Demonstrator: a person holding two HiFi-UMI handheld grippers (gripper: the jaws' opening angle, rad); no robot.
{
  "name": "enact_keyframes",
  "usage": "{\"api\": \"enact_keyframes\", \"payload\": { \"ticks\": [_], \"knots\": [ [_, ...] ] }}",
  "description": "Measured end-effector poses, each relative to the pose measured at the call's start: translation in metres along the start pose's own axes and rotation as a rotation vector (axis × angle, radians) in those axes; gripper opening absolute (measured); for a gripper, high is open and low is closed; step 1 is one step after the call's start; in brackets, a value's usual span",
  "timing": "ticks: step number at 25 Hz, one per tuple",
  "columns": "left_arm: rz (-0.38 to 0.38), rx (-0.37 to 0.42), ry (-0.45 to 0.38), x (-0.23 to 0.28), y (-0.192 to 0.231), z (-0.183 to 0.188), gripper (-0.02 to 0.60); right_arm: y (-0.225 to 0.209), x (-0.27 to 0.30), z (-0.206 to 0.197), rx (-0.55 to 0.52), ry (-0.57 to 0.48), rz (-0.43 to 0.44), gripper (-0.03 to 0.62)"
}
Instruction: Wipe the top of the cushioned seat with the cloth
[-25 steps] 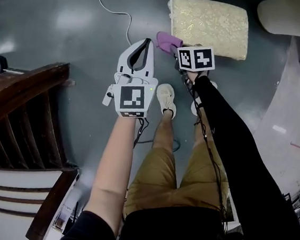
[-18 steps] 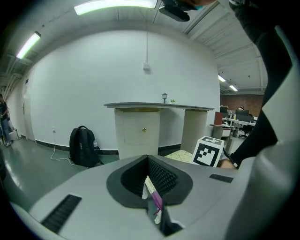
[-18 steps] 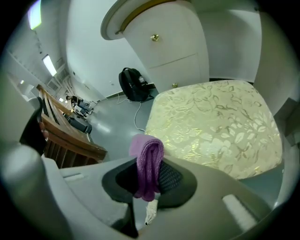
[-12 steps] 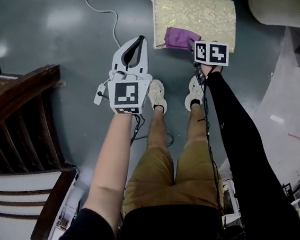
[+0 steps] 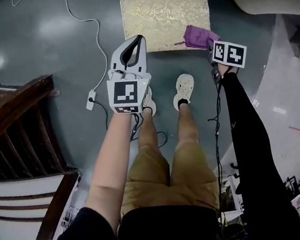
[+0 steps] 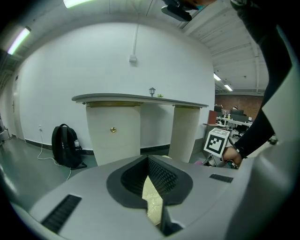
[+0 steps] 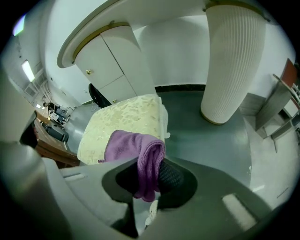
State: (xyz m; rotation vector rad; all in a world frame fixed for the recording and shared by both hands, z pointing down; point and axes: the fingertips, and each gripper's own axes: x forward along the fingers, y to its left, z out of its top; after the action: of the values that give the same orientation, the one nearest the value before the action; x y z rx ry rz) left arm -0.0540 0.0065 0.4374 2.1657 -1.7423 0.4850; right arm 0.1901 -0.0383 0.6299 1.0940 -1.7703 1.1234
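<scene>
The cushioned seat point(image 5: 161, 17) is a cream pad with a gold pattern, lying on the grey floor at the top of the head view. A purple cloth point(image 5: 200, 37) rests on its near right corner. My right gripper point(image 5: 213, 46) is shut on that cloth, and its marker cube hides the jaws there. In the right gripper view the cloth point(image 7: 140, 154) hangs folded between the jaws over the seat point(image 7: 124, 119). My left gripper point(image 5: 139, 40) is shut and holds nothing, with its tips over the seat's near edge. A strip of the seat point(image 6: 152, 199) shows through its jaws.
A white power strip point(image 5: 91, 99) and its cable lie on the floor at left. Dark wooden furniture point(image 5: 11, 123) stands at lower left. The person's shoes point(image 5: 184, 87) are just short of the seat. A ribbed white column point(image 7: 229, 61) and a black backpack point(image 6: 65, 147) stand beyond.
The right gripper has carried the cloth from the seat's near left corner, along the near edge, to its near right corner. The left gripper now overlaps the seat's near edge.
</scene>
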Motion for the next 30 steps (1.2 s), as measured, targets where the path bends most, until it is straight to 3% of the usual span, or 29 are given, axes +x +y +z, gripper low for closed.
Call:
{"api": "enact_keyframes", "payload": {
  "ticks": [4,8,16,24,30],
  "knots": [
    [-0.008,0.003,0.005,0.019,-0.025,0.009,0.008,-0.049,-0.007,0.003,0.008,0.014,-0.067,0.061],
    [-0.021,0.002,0.017,0.031,-0.042,0.011,0.008,-0.097,-0.020,0.005,0.080,0.008,-0.153,0.061],
    [-0.001,0.002,0.027,0.031,-0.046,0.011,0.008,-0.113,-0.035,0.001,0.080,-0.011,-0.154,0.061],
    [-0.001,0.002,0.014,0.013,-0.025,0.010,0.008,-0.076,-0.049,-0.006,0.086,-0.092,-0.092,0.061],
    [-0.021,0.001,0.002,-0.014,0.002,0.003,0.008,0.014,-0.060,-0.015,0.072,-0.170,0.011,0.061]
  ]
}}
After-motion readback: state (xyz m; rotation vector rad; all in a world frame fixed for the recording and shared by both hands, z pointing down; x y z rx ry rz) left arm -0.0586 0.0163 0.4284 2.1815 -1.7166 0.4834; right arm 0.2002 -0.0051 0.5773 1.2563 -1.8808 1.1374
